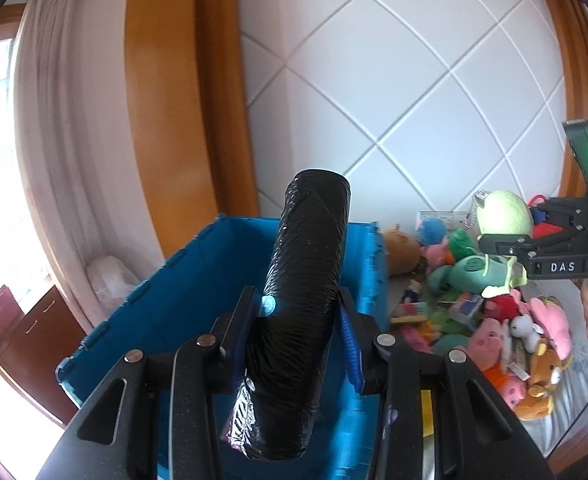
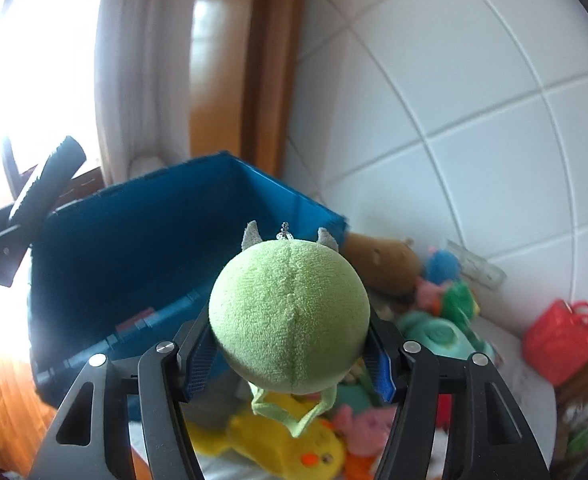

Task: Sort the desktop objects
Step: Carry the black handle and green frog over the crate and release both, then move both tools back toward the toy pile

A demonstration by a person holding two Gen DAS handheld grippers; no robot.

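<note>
The left fingers (image 1: 300,344) clamp a black roll (image 1: 302,300) at frame centre, before the blue bin (image 1: 198,280). The right fingers (image 2: 290,352) squeeze a green plush (image 2: 290,316) at centre, above the toy pile (image 2: 434,320).

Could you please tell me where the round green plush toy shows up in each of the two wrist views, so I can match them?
Left wrist view: the green plush toy sits far right at mid height, held in the right gripper.
Right wrist view: the same toy fills the centre, clamped between the fingers.
Shared landmark: the blue bin, centre-left in both views.
</note>
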